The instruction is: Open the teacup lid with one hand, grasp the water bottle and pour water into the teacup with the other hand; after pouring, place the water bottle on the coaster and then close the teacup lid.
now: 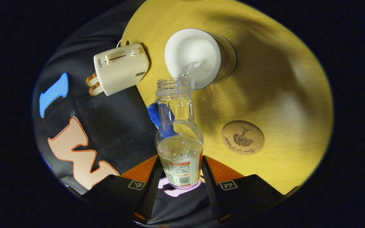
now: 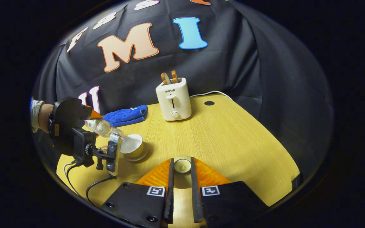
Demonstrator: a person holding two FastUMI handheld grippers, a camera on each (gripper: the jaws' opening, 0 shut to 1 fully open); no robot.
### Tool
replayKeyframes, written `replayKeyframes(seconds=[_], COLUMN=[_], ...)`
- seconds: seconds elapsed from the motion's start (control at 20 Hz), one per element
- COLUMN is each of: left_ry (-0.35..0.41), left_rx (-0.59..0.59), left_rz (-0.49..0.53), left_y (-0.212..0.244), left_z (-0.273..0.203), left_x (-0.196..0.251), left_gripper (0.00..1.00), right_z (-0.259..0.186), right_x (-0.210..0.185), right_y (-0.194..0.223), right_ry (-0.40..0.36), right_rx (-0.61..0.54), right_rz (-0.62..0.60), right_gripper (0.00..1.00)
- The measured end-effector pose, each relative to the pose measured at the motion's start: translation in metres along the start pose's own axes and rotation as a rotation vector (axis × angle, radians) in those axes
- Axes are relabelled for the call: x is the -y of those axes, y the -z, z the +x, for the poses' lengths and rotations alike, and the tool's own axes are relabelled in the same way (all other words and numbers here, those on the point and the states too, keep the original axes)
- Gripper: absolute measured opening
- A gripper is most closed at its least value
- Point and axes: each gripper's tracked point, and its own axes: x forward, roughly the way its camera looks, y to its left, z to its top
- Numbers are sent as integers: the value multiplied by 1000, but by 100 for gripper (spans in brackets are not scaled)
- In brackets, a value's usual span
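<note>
**Tech A:** Glass, clear and hard: the water bottle (image 1: 179,139) is slippery and breakable, about half full, so moderately heavy, with a load that shifts as it tilts. The left gripper (image 1: 180,172) has both fingers pressed on its labelled lower body. That is the correct grip zone; the neck is too narrow and smooth.

**Tech B:** Where is the teacup?

**Tech A:** The teacup (image 1: 198,58) stands uncovered on the table, just beyond the bottle mouth, and a stream of water runs into it. The right gripper (image 2: 181,167) is clamped on the teacup lid (image 2: 182,165), a small, light, rigid piece, probably brittle, held above the near edge.

**Tech B:** Surface and surroundings?

**Tech A:** Wooden table (image 2: 233,139), flat and level. The cork coaster (image 1: 242,137) lies bare to the right of the bottle. A toaster (image 2: 173,99) and a blue cloth (image 2: 126,116) sit at the far side.
</note>
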Motion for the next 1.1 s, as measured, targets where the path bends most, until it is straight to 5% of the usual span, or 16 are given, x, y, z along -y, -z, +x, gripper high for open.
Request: replayKeyframes(seconds=[1.1], left_ry=[23], left_rx=[-117], left_rz=[236], left_y=[16], left_z=[-19], left_x=[-26], left_gripper=[69], right_z=[0], right_x=[-3], right_y=[13], right_ry=[-28], right_rx=[-14], right_rz=[-8], right_gripper=[26])
